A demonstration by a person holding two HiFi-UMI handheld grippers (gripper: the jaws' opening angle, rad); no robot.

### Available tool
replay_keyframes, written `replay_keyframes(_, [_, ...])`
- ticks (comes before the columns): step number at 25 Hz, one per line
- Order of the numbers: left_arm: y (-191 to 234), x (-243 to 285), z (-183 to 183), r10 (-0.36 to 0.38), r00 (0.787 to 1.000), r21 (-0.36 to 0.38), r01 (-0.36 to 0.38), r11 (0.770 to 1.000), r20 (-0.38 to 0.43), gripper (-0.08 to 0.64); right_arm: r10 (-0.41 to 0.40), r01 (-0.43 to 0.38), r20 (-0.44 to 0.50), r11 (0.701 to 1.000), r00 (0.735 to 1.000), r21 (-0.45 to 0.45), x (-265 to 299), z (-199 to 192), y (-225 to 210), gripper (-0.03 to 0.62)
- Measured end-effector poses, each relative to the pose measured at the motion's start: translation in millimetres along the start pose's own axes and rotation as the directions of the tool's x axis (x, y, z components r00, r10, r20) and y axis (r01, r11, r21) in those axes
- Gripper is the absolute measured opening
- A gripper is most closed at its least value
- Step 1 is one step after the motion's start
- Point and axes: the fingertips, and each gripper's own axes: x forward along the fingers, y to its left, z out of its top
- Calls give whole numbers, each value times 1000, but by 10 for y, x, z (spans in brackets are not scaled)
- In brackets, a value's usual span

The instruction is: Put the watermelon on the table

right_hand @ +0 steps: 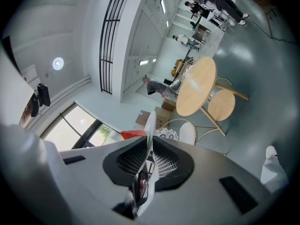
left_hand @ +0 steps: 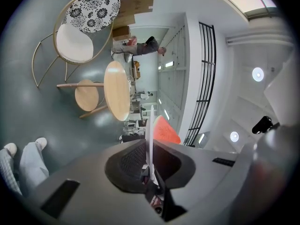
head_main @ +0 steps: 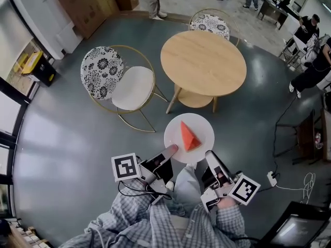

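A red wedge of watermelon point(head_main: 189, 136) lies on a round white plate point(head_main: 200, 124) held in the air over the grey floor, short of the round wooden table point(head_main: 202, 63). My left gripper point(head_main: 173, 150) is shut on the plate's near-left rim and my right gripper point(head_main: 208, 154) is shut on its near-right rim. In the left gripper view the plate point(left_hand: 151, 121) shows edge-on between the jaws of the left gripper point(left_hand: 150, 161), with the watermelon point(left_hand: 164, 130) beyond and the table point(left_hand: 117, 90) further off. The right gripper view shows the right gripper point(right_hand: 149, 153) clamping the plate point(right_hand: 150, 122), the watermelon point(right_hand: 133, 134) beside it, and the table point(right_hand: 197, 86) ahead.
A patterned chair with a white seat point(head_main: 124, 81) stands left of the table and a second chair point(head_main: 212, 25) behind it. Cardboard boxes point(head_main: 83, 4) lean at the back left. A power strip and cables point(head_main: 271, 179) lie on the floor at right. People stand at the far right.
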Motion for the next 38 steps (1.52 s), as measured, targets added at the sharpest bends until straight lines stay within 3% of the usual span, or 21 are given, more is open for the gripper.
replay_keyframes(23, [-48,1530,434,3,994,4,-3,1000,108,26,46,-47,-65,999,997,-14,495,1563,-485,43])
replay_keyframes(33, [28,1823,494,29,990,2,-29,1000,135,26,64,-65,-95,998,993,-2,588,1830,-666,43])
replay_keyframes(38, [52,1945,561,21,991,-7,-21,1000,130,25,71,-71,-64,997,995,-4,642,1934,-720,43])
